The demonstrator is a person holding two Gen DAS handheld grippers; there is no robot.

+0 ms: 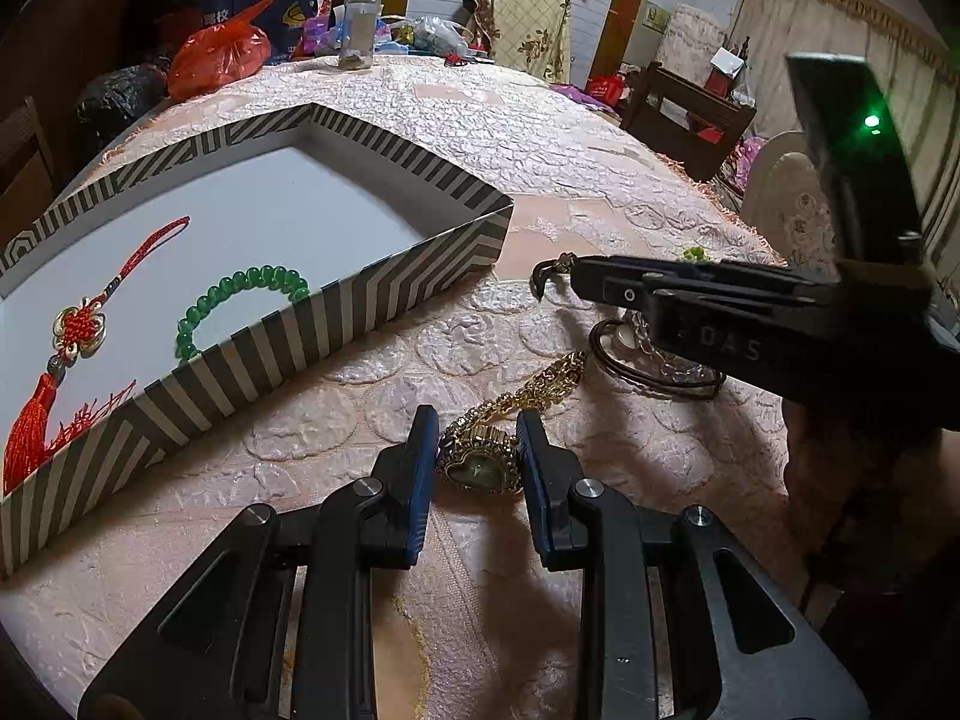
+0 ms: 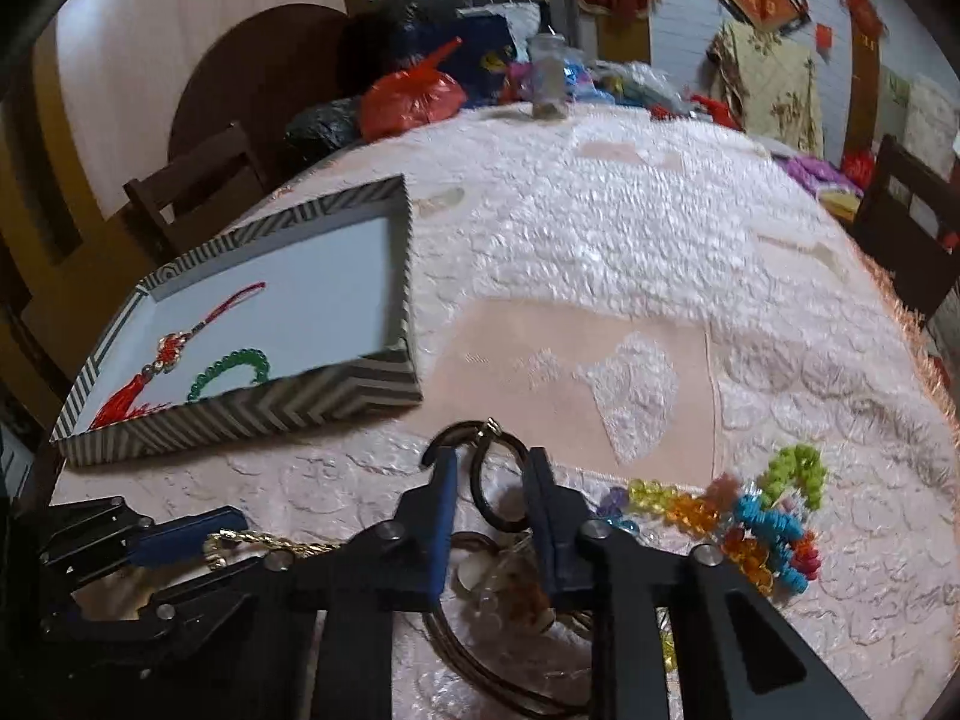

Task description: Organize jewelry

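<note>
Pink tablecloth [image 1: 540,138], gold heart-faced watch [image 1: 480,465]

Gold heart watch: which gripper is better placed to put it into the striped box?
Left. The left gripper already clamps the gold heart watch, and the striped box lies right beside it. The right gripper is busy over a brown cord loop.

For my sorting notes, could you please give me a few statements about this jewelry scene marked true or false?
1. The green bead bracelet lies inside the striped box. True.
2. The gold heart-faced watch is in the box. False: it lies on the tablecloth, between the left tongs.
3. A red tassel charm shares the box. True.
4. The colourful bead pile sits in the box. False: it lies on the cloth.
</note>
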